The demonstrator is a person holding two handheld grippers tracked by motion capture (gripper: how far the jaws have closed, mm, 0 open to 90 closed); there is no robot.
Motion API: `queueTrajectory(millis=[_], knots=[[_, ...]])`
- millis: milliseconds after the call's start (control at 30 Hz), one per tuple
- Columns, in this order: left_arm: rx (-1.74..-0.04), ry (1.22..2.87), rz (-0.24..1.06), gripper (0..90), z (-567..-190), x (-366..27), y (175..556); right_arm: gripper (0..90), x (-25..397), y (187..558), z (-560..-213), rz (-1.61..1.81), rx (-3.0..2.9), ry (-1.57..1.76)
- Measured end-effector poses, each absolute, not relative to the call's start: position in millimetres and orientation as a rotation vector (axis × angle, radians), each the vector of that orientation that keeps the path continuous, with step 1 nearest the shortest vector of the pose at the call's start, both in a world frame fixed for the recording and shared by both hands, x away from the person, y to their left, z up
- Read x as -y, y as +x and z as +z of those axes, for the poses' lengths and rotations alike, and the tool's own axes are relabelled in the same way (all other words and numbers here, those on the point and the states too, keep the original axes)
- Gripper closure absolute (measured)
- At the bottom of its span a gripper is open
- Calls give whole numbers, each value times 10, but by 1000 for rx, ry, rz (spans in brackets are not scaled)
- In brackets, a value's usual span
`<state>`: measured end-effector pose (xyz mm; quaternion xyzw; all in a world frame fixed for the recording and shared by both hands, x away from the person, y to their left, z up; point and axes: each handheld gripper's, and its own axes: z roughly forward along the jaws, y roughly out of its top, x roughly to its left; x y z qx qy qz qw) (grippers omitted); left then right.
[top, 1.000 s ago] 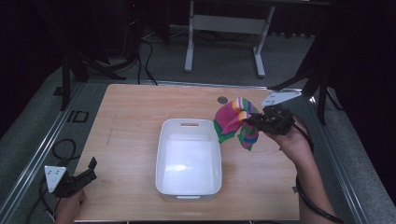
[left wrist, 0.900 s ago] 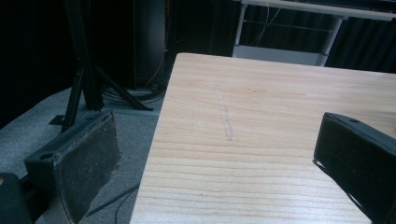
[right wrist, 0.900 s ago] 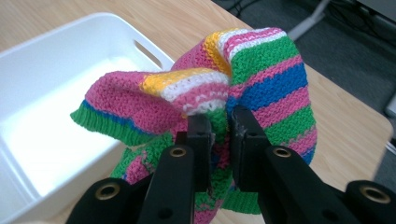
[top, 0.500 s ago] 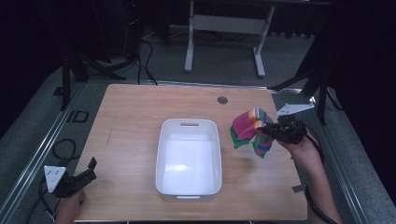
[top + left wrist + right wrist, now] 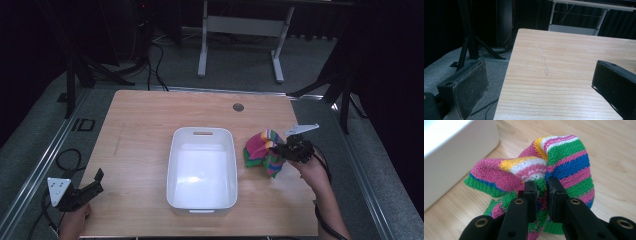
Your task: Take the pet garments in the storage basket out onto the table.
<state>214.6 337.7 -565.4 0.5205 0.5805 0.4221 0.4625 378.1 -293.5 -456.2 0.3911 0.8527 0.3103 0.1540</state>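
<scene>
The right gripper (image 5: 281, 150) has the striped knitted cloth (image 5: 262, 151) pinched, and the right gripper view makes the hold plain: the two black jaws are closed almost together on a fold of the cloth (image 5: 541, 173), with pink, green, blue and yellow bands bunching up around the tips. In the high view the cloth sits at about three o'clock of the white tub (image 5: 202, 170), just beside its right wall and not over it, low against the wooden table (image 5: 145, 120). Whether its lower folds rest on the wood or hang just clear cannot be told from here.

Over at the seven o'clock corner of the table, the left gripper (image 5: 92, 186) waits at the edge. Its own view shows the jaws standing wide apart with nothing between them, only bare wood and the dark floor beyond.

So how far along is it? By the look of things the pickup is done: the cloth is gathered and firmly held. The tub's white floor is bare, so if the cloth is bound for the tub, the carry across the rim towards nine o'clock and the release are yet to come. The left gripper seems to have no part in the work at this point.
</scene>
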Motion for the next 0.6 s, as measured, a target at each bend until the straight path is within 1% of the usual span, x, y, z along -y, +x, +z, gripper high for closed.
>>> queueTrajectory(millis=[400, 533, 600], knots=[[-1425, 1281, 1039, 9, -5654, -3375, 2144, 791, 2844, 3948, -5162, 866, -2473, 1239], [-1426, 1281, 1038, 9, -5654, -3375, 2144, 782, 2852, 3963, -5230, 875, -2465, 1264], [-1426, 1281, 1038, 9, -5654, -3376, 2144, 736, 2847, 3956, -5207, 869, -2469, 1255]])
